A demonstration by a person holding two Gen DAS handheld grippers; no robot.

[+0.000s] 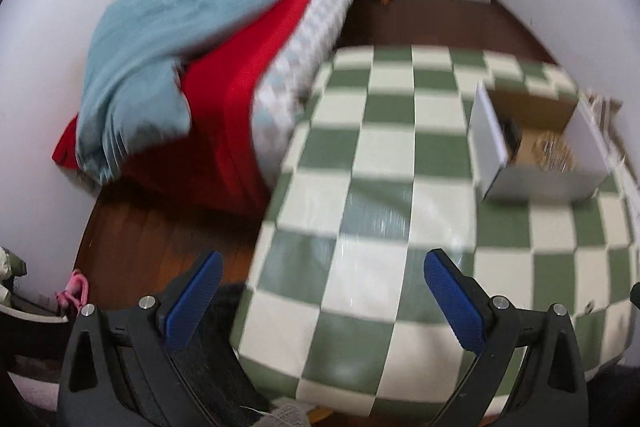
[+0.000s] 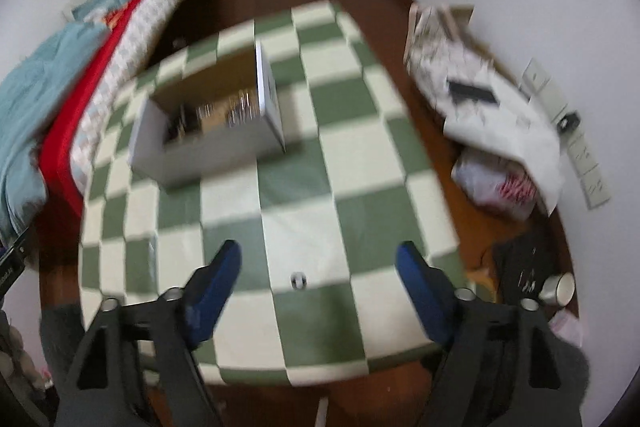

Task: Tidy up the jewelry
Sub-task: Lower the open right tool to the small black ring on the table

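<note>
Left tool (image 1: 322, 297): blue pads spread wide, nothing between them, over the near edge of the worktop.
Right tool (image 2: 319, 289): pads apart, gripping nothing.
Small ring-like item (image 2: 298, 280): lies on the cloth between the right tool's pads; too blurred to identify.
Worktop (image 1: 384, 155): covered in green-and-white checked cloth.
White box (image 2: 208, 143): open, on the worktop's far part; glinting jewelry (image 2: 236, 111) inside.
Bed (image 1: 256, 67): beyond the worktop, red sheet and blue blanket.
</note>
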